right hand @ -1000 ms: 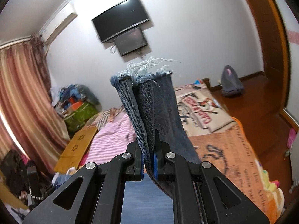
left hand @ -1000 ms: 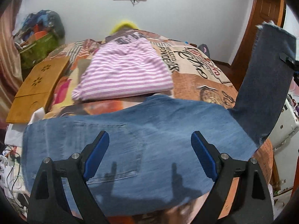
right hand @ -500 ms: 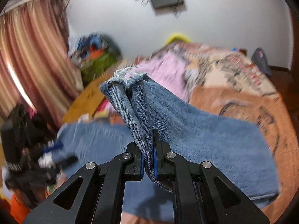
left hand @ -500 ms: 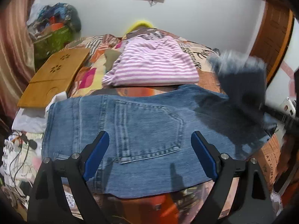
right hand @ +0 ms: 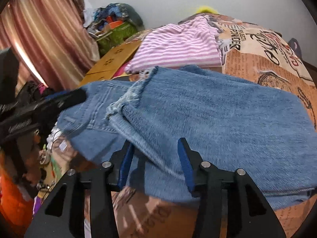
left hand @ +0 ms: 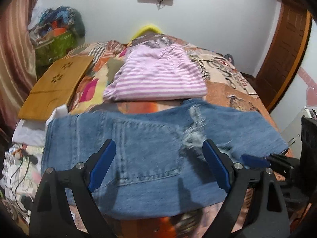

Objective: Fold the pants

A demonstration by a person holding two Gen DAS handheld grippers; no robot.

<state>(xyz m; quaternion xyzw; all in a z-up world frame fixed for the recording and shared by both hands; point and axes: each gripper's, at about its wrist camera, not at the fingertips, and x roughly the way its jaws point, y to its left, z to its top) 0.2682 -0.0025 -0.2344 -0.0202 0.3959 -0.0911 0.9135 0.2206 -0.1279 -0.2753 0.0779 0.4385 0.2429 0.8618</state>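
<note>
Blue jeans (left hand: 150, 144) lie across the near end of the bed, the legs folded over the seat part. The frayed hems (right hand: 126, 99) rest near the back pocket (left hand: 146, 148). My left gripper (left hand: 158, 164) hovers above the pocket, open and empty. My right gripper (right hand: 155, 164) is low over the folded leg layer (right hand: 218, 115). Its jaws are opening; denim lies between them, but the pads stand off it. In the left wrist view the right gripper (left hand: 257, 160) shows at the right edge of the jeans. The left gripper (right hand: 59, 103) shows at the left in the right wrist view.
A folded pink striped shirt (left hand: 158, 75) lies behind the jeans on the patterned bedcover (right hand: 267, 59). A wooden lap tray (left hand: 55, 87) sits at the left edge, with clutter and cables (left hand: 17, 158) below. Beyond are a curtain (right hand: 43, 31) and a wooden door (left hand: 287, 55).
My right gripper swung the held leg ends down and left onto the seat of the jeans, then its jaws parted and released the denim. The left gripper stayed open and shifted slightly.
</note>
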